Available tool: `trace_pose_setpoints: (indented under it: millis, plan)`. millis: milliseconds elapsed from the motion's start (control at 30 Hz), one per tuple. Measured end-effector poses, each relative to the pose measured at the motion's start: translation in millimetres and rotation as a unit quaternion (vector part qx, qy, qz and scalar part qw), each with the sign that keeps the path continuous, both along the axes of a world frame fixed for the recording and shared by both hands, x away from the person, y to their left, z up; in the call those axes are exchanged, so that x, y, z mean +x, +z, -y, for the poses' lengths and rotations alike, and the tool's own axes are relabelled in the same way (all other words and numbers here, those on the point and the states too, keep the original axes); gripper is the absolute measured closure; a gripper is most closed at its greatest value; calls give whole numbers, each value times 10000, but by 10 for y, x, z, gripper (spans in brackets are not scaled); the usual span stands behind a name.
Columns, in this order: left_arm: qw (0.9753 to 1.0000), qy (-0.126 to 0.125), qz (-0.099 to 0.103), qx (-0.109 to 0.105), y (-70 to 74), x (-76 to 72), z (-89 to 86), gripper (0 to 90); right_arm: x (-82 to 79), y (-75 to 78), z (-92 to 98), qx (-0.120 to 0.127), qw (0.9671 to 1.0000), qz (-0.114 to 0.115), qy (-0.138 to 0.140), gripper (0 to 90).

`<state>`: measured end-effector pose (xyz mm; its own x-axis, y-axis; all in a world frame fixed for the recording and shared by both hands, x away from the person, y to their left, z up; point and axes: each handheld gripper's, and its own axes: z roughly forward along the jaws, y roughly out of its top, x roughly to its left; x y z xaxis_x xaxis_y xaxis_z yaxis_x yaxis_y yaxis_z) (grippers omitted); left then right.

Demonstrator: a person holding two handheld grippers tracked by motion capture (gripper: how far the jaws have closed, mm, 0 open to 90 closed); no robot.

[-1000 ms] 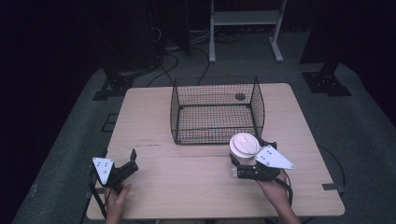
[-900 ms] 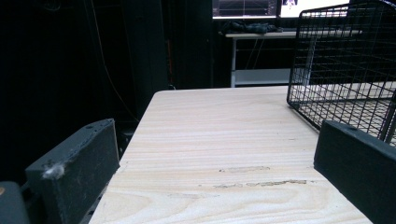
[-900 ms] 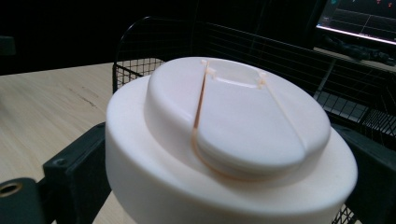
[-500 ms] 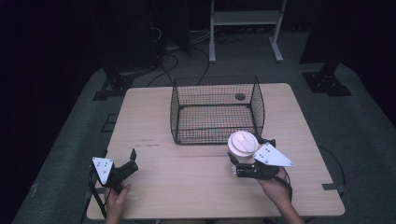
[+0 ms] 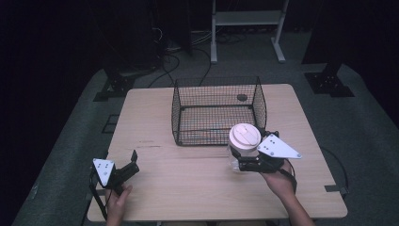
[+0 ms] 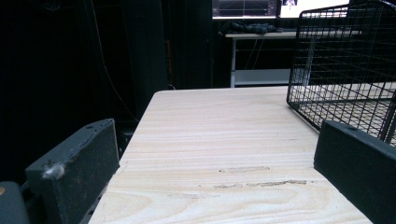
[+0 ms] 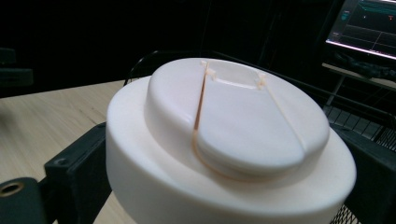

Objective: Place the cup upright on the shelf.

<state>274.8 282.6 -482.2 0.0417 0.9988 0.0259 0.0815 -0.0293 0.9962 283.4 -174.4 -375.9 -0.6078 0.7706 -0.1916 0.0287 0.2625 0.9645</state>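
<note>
The left hand-held gripper (image 5: 133,160) lay low with jaws spread wide and empty. The right hand-held gripper (image 5: 236,162) was clamped, its hand (image 5: 276,181) behind.

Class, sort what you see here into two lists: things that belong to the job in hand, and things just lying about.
In the job:
right gripper, shut on the jar
jar with its cream lid
wire basket, close behind the jar

Lying about:
left gripper, open, holding nothing
small dark disc on the table beyond the basket
</note>
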Motion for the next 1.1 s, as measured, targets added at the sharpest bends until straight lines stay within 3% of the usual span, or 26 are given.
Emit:
trace_pose_setpoints:
  millis: [533, 1100]
  plan:
    - [10000, 4, 1, -30, 1, 2, -3, 0, 161, 430, -128, -78, 9995, 161, 264, 40]
    - [10000, -1, 2, -26, 1, 3, 0, 0, 394, 751, -265, -48, 9988, 313, 378, 40]
